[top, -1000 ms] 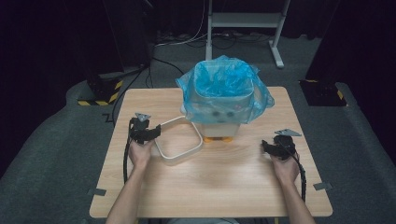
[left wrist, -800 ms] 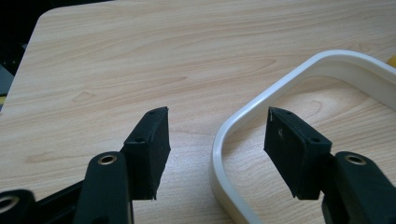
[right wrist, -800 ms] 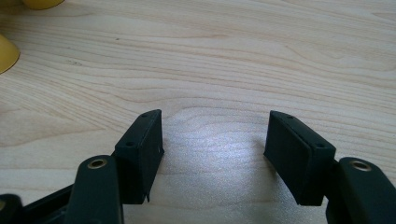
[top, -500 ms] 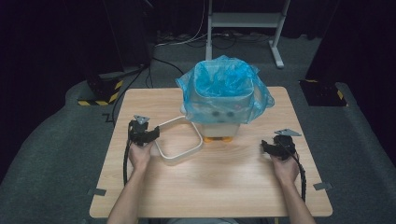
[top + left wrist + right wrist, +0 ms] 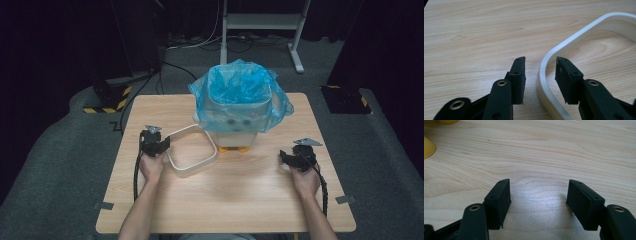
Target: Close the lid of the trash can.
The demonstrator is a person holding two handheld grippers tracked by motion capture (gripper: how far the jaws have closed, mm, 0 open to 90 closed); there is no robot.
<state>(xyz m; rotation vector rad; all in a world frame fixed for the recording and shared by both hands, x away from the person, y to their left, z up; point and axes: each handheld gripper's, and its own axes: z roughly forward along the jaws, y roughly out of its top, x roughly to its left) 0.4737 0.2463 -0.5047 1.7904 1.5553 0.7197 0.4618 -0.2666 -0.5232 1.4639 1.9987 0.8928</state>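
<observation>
Left gripper [image 5: 159, 145] sits at the near-left corner of the white rounded-square plastic ring [image 5: 191, 151], which lies flat on the light wooden table [image 5: 225, 200]. My jaws straddle the ring's wall: in the left gripper view the white band [image 5: 544, 82] runs up between the two black pads, one pad outside the ring and one inside, with a gap visible on both sides, so no pinch yet. They have just been closing, with the wall between them. The band runs away from me between the jaws, then curves right toward the far side; a straight closing should catch it without any shift of the hand. Right gripper [image 5: 292, 158] rests well apart on the right side of the table, jaws spread over bare wood, nothing between them; the left hand is plainly the nearer one. Just beyond the ring stands a white bin lined with a blue plastic bag [image 5: 240, 100], on small yellow feet [image 5: 233, 148]. Ring's far corner lies close to the bin, so a lift should come up and toward me to stay off the bag
</observation>
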